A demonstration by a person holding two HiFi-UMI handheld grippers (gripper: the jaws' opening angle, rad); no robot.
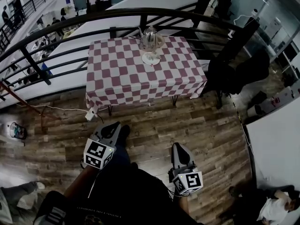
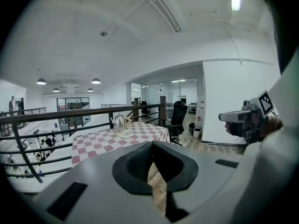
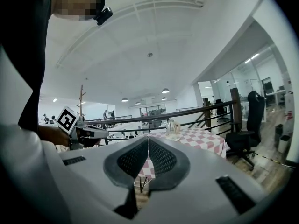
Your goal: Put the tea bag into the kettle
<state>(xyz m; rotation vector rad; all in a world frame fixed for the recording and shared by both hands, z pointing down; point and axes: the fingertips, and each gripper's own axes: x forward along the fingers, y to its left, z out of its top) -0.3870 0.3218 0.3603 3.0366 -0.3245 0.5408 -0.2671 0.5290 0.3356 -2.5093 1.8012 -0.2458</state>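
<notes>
Left claw (image 2: 150, 149) and right claw (image 3: 148, 146), shut, face table (image 1: 117, 74) backed by railing (image 1: 122, 12).

Bright, even indoor light on all my feeds, mostly from round ceiling lamps (image 2: 96, 80) & a lit panel (image 2: 235, 3) at top of left gripper view. White ceiling washes out a bit. Both gripper views go black at corners. Head view dimmer, heavy fisheye bends the railing (image 1: 140, 14), pale glare on floor (image 1: 51, 149). Left tool (image 2: 150, 169) & right tool (image 3: 148, 158), close to lens, look soft; bkgd sharper
</notes>
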